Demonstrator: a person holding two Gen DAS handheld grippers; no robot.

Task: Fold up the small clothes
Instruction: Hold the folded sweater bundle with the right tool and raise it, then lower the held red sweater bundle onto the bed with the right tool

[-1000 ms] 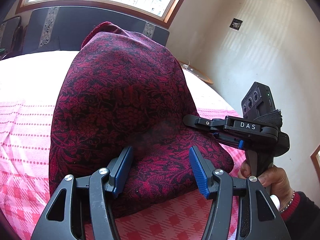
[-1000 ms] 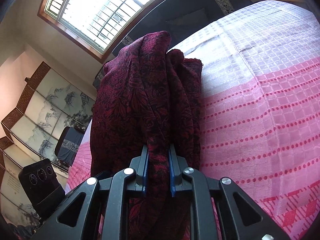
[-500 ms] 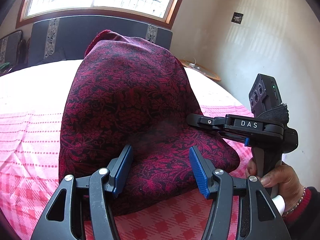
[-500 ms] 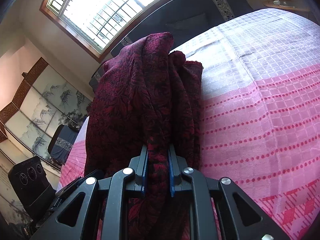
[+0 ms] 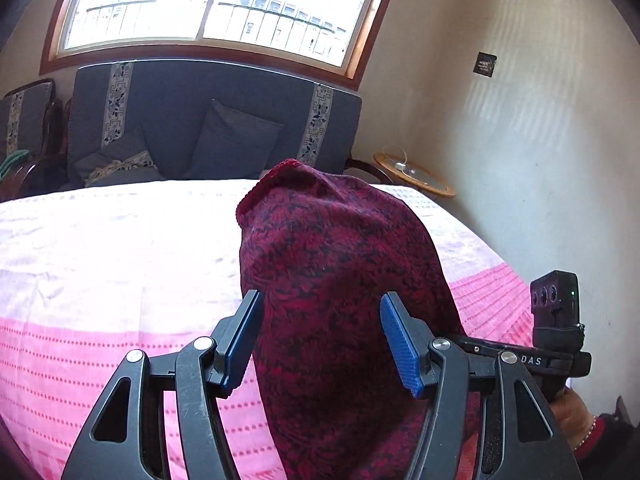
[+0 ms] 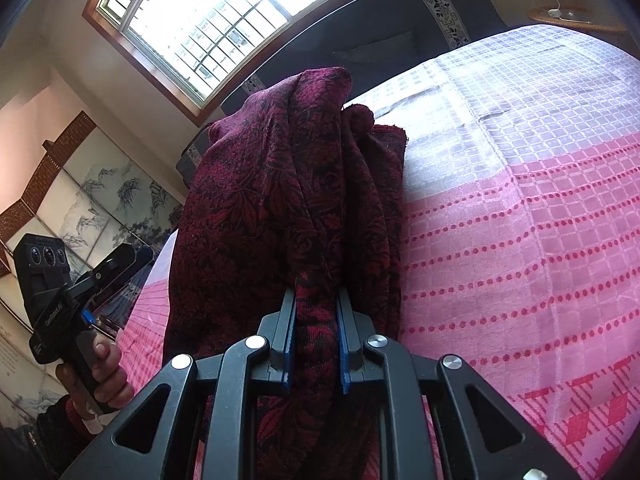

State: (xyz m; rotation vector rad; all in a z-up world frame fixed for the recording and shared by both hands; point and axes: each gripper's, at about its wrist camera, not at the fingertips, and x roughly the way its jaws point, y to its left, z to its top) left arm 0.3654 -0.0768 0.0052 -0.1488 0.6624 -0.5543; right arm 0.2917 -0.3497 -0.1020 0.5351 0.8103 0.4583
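Item: dark red patterned garment (image 6: pixel 288 200), bunched and part-folded on a bed with a pink and white bedspread (image 6: pixel 520 240). 
Right tool (image 6: pixel 316 320): pads clamped on a gathered fold, probably to anchor that edge for the next fold. 
Left tool (image 5: pixel 320 340): jaws apart, cloth between them, pads not visibly pressing; seemingly lined up for a grip. 
Fold unfinished.
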